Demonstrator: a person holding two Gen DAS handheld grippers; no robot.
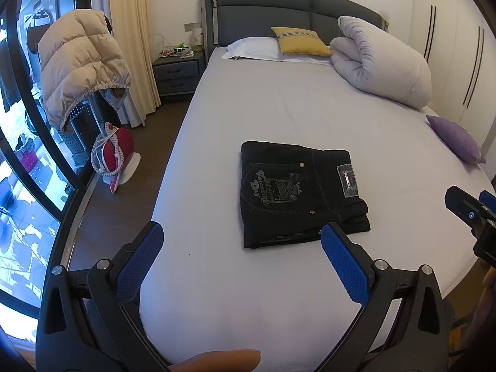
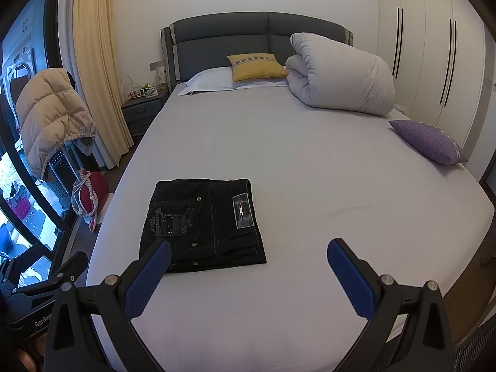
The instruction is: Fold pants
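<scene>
1. Black jeans [image 1: 297, 192] lie folded into a compact stack on the lavender bed sheet [image 1: 310, 108], toward the foot of the bed, back pocket and waistband patch facing up. Fold looks finished.
2. Left gripper [image 1: 241, 241] and right gripper [image 2: 249, 255]: jaws wide apart, holding nothing, both hanging short of the stack.
3. Handling guess: denim is heavyish and soft but fairly stiff in layers, not slippery, not fragile (the stack will sag if lifted by one edge).
4. Best hold: pinch all layers at the thick waistband side, or both opposite edges at once.
5. Nearby: purple cushion [image 2: 429, 141], rolled duvet [image 2: 338, 73], yellow pillow [image 2: 257, 66], all well apart. Nothing blocks access.
</scene>
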